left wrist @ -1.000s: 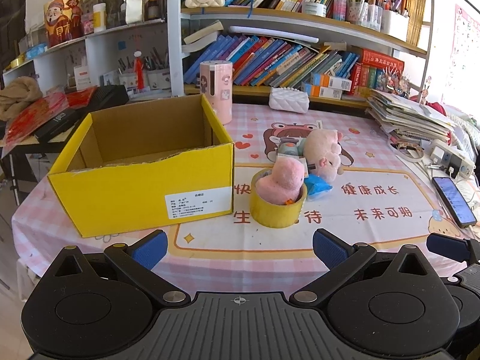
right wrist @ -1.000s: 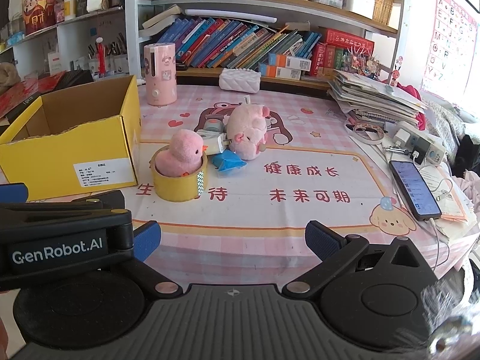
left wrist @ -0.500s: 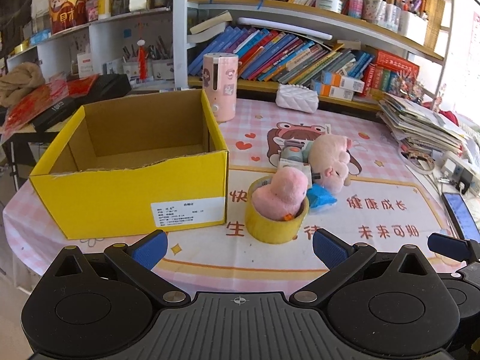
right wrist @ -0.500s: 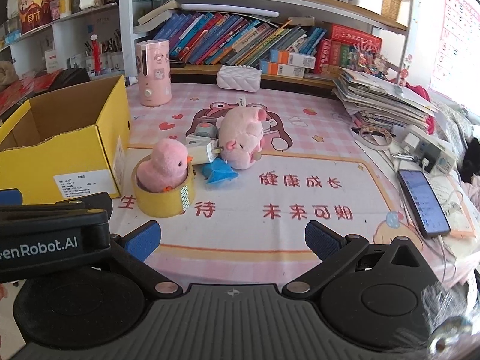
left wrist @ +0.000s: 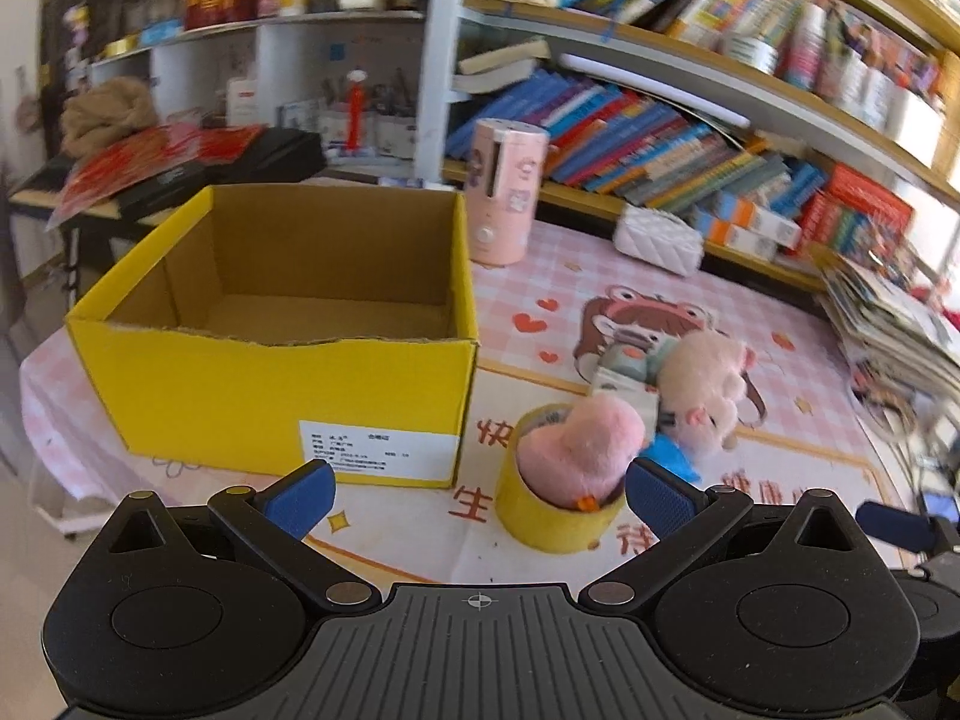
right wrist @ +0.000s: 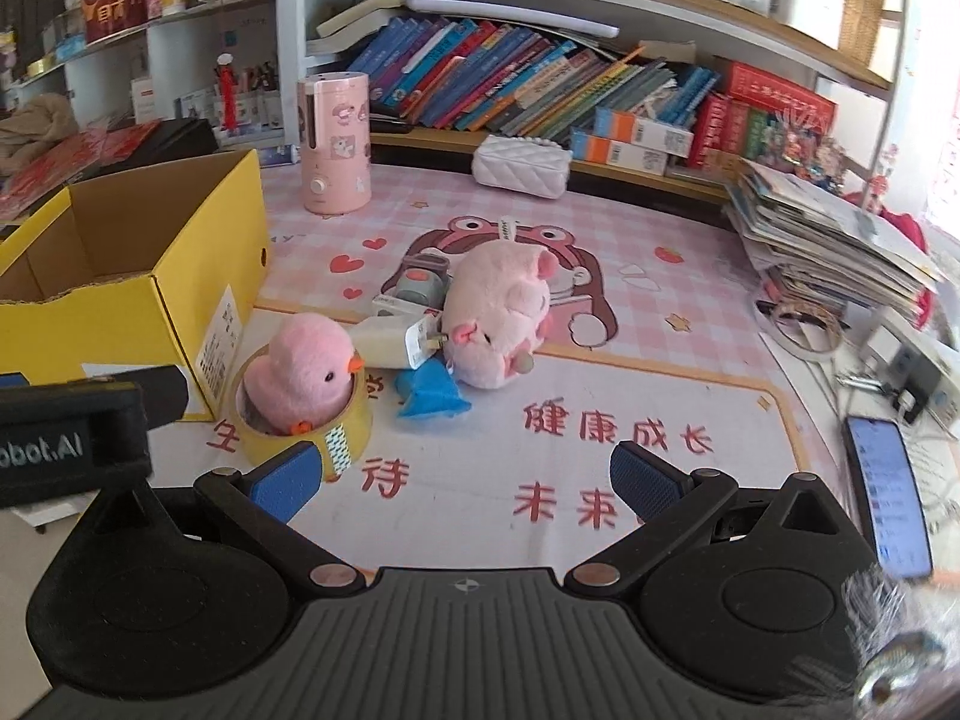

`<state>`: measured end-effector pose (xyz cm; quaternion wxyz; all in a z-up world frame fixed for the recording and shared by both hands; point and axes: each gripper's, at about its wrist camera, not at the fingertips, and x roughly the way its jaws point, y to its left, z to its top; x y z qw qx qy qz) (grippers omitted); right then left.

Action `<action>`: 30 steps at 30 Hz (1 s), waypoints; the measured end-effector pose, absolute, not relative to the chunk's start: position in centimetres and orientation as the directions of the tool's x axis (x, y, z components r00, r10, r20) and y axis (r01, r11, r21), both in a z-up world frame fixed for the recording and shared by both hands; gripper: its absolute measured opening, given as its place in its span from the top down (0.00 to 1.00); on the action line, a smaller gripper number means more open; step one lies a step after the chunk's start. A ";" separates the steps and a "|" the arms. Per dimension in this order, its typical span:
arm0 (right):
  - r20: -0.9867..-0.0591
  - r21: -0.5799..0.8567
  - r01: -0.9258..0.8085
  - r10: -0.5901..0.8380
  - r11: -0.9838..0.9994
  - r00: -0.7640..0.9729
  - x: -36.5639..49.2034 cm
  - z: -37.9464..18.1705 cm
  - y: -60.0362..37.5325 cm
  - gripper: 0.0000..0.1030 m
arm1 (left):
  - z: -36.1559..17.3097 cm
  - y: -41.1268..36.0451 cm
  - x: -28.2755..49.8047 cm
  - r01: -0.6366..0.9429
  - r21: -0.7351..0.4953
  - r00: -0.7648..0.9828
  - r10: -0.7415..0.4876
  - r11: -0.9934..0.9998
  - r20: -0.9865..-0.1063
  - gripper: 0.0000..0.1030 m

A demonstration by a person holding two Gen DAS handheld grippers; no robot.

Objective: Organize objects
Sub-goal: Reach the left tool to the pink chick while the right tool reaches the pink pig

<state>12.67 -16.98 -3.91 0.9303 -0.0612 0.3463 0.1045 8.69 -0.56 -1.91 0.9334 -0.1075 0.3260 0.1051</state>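
1. Open cardboard box (left wrist: pixel 282 372) sat at the table's (right wrist: pixel 690 372) left side; nothing visible inside it.
2. Tape roll (right wrist: pixel 312 426) lay flat just right of the box's near corner, chick plush (right wrist: pixel 306 375) sitting in its core.
3. Charger plug (right wrist: pixel 399 345) lay right of the chick, between it and the pig plush (right wrist: pixel 501 324).
4. Small wrapper (right wrist: pixel 429 393) lay in front of the plug and pig.
5. Small toy (right wrist: pixel 420 282) sat behind the plug, against the pig's left.
6. Cylindrical canister (right wrist: pixel 333 144) stood behind the box's right wall; quilted pouch (right wrist: pixel 519 165) to its right, by the bookshelf (right wrist: pixel 540 96).
7. Paper stack (right wrist: pixel 828 240) lay at far right, phone (right wrist: pixel 888 498) nearer, at the right edge.
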 end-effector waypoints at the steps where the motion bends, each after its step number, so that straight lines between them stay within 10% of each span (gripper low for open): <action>1: -0.659 -0.040 -0.247 0.160 0.968 0.735 13.0 -4.0 -17.1 0.00 | -2.0 -0.7 8.8 -0.282 -0.130 0.765 0.141 0.950 -0.628 0.00; 13: -0.686 0.037 -0.199 0.169 0.979 0.708 18.2 -5.1 -20.9 0.27 | -3.4 -3.2 11.2 -0.332 -0.045 0.695 0.212 0.942 -0.687 0.06; 30: -0.583 0.107 -0.301 0.304 0.948 0.754 21.4 -3.4 -24.3 0.25 | -5.8 -7.8 18.7 -0.246 0.028 0.680 0.193 0.969 -0.707 0.43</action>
